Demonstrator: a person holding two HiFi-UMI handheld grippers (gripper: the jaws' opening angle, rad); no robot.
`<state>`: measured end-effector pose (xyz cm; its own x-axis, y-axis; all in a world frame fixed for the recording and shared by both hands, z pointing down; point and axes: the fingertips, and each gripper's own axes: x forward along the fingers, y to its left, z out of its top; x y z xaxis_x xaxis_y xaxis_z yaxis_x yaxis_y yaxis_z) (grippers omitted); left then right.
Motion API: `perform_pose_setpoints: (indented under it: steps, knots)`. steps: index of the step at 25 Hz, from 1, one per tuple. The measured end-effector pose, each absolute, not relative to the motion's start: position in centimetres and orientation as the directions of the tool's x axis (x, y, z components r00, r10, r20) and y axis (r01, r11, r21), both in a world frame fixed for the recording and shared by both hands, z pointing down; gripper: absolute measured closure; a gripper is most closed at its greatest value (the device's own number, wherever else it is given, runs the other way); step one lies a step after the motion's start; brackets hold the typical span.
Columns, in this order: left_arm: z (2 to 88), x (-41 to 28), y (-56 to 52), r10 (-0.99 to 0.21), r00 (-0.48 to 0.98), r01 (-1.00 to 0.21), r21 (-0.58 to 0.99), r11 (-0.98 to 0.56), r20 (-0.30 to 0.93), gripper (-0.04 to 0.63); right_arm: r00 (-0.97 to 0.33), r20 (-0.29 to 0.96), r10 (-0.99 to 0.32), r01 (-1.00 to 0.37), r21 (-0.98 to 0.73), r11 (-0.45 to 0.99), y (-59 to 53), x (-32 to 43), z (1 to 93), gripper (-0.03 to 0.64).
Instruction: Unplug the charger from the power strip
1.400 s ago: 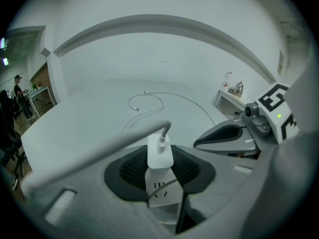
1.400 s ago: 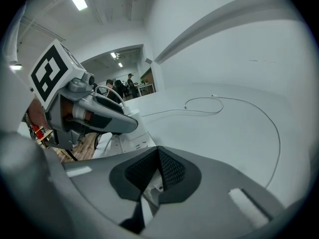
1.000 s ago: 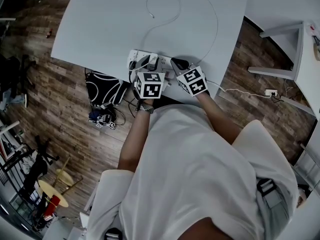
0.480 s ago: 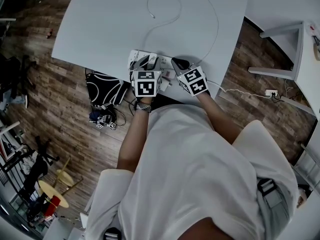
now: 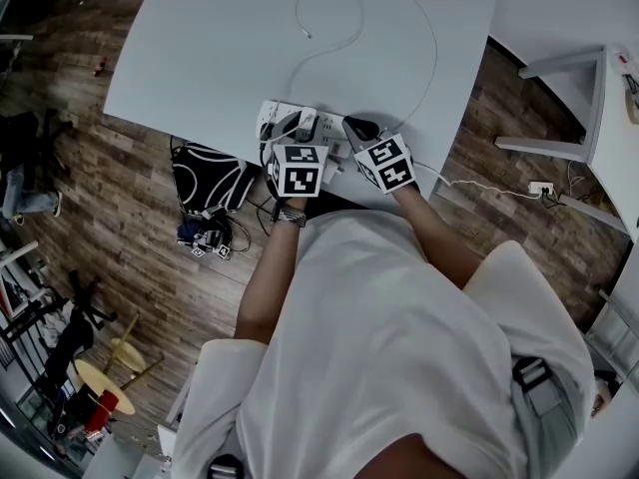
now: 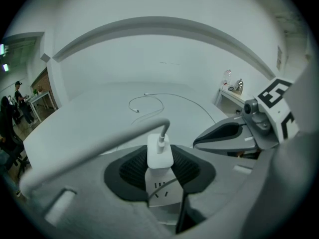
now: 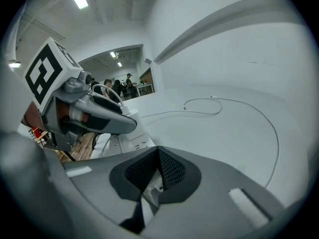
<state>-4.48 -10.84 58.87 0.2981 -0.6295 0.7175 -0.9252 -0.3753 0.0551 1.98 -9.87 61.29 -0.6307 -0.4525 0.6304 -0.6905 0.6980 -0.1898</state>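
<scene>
The white power strip [image 5: 270,116] lies at the near edge of the white table [image 5: 200,48]. A small white charger [image 6: 159,153] stands plugged into the strip [image 6: 162,194], and its thin cable [image 5: 329,23] loops across the table. My left gripper [image 5: 297,125] points down at the strip, and in the left gripper view it [image 6: 159,169] is shut on the charger's sides. My right gripper [image 5: 357,128] sits just right of it with its pads shut together over the strip's end [image 7: 158,172]. Each gripper shows in the other's view: the right gripper [image 6: 227,133] and the left gripper [image 7: 99,116].
The table edge runs right under both grippers. A black bag [image 5: 210,173] and cables lie on the wooden floor below it. A white wall plug with its cord [image 5: 540,185] lies on the floor at right, near a white desk frame [image 5: 569,98].
</scene>
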Motion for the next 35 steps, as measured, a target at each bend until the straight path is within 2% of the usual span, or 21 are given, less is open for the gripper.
perform_pose_setpoints:
  steps: [7,20,35]
  knots:
    - [58.87,-4.47,-10.76,-0.631,0.293,-0.922,0.038,-0.385,0.718,0.454,-0.627,0.632,-0.455,-0.693,-0.185,0.697,-9.90,1.84,61.27,0.615]
    - [58.89,-5.04,-10.80,-0.600,0.351,-0.928,0.180,-0.327,0.719,0.456,-0.623,0.631,-0.462,-0.698,-0.181,0.693,-10.07,1.81,61.40,0.615]
    - [58.62,-4.39,-10.77,-0.631,0.293,-0.924,0.043,-0.380,0.718,0.456,-0.621,0.631,-0.466,-0.701,-0.182,0.689,-9.96,2.00,61.24,0.615]
